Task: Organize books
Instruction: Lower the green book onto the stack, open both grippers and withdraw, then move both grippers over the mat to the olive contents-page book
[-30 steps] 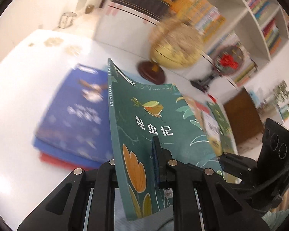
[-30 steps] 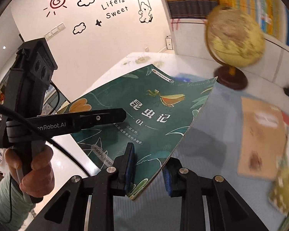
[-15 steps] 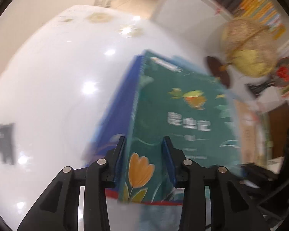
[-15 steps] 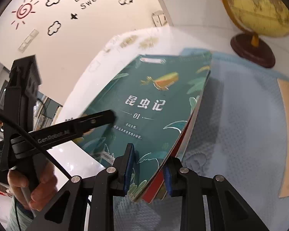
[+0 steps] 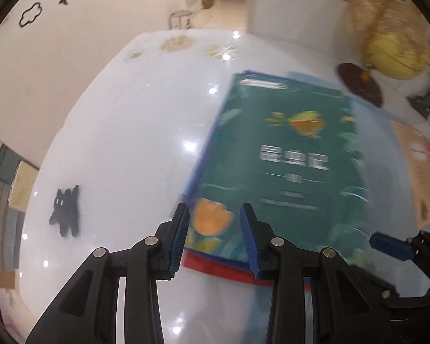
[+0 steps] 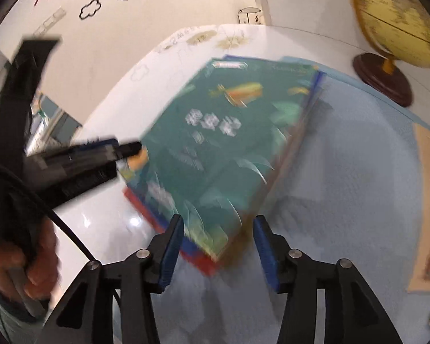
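The dark green paperback book with an orange flower and a bird on its cover (image 5: 283, 169) lies flat on top of a blue book and a red one, a small stack on the glossy white bench (image 5: 123, 132), its long axis running away from both claws. The left claw (image 5: 215, 240) has just opened; its pads straddle the near left corner without pressing. The right claw (image 6: 218, 246) has just spread too, standing apart around the near right corner, touching nothing. Both sit equally close, so the book looks released, and the next move is probably to back off.
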Demonstrator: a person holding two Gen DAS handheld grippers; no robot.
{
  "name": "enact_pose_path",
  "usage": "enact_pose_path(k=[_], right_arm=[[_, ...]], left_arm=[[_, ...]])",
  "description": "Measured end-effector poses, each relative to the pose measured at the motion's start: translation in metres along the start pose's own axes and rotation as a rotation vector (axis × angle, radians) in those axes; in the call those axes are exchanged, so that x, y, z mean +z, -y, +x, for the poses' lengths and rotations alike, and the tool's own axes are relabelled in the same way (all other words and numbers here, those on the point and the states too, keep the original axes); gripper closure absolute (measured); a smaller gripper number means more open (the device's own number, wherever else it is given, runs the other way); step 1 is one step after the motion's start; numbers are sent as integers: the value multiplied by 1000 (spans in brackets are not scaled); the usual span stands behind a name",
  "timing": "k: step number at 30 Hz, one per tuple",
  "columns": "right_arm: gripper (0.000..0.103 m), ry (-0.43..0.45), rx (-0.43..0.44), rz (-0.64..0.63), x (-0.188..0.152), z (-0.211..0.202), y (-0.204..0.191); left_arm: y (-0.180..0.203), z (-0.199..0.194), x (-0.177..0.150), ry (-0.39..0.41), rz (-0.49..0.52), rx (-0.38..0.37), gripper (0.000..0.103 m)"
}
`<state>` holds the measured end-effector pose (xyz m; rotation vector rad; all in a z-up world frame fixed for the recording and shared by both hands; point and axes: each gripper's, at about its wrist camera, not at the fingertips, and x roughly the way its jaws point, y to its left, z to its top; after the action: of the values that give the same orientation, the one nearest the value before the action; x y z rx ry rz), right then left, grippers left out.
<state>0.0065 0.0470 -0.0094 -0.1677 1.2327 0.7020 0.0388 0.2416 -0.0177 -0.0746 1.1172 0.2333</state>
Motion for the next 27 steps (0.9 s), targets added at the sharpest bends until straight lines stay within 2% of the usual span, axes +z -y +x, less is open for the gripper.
enact_pose_path(k=[2, 4, 5, 7, 11, 15, 18, 22, 24, 27], right_arm=[[54, 10, -32, -8, -23, -15, 15], [53, 54, -140, 12, -50, -35, 39], [53, 57, -198, 36, -63, -43, 55], [53, 37, -254, 117, -88, -60, 89], [48, 66, -249, 386, -144, -110, 178], [48, 116, -243, 610, -191, -150, 257], [48, 148, -256, 628, -212, -178, 284], [48, 154, -293, 576, -242, -215, 302], [44, 146, -311, 545, -261, -231, 313], [42, 110, -339, 502, -283, -242, 333]], left_arm=[[24, -11, -4, 34, 81, 107, 66], [51, -19, -9, 64, 139, 156, 59], [63, -24, -11, 77, 159, 126, 59], [91, -34, -16, 77, 199, 21, 58], [160, -58, -43, 76, 323, -108, 58], [233, -80, -64, 85, 407, -163, 58], [279, -89, -77, 46, 418, -231, 58], [339, -109, -97, 8, 392, -298, 58], [363, -114, -104, 12, 377, -319, 58], [397, -128, -124, 61, 392, -338, 58]])
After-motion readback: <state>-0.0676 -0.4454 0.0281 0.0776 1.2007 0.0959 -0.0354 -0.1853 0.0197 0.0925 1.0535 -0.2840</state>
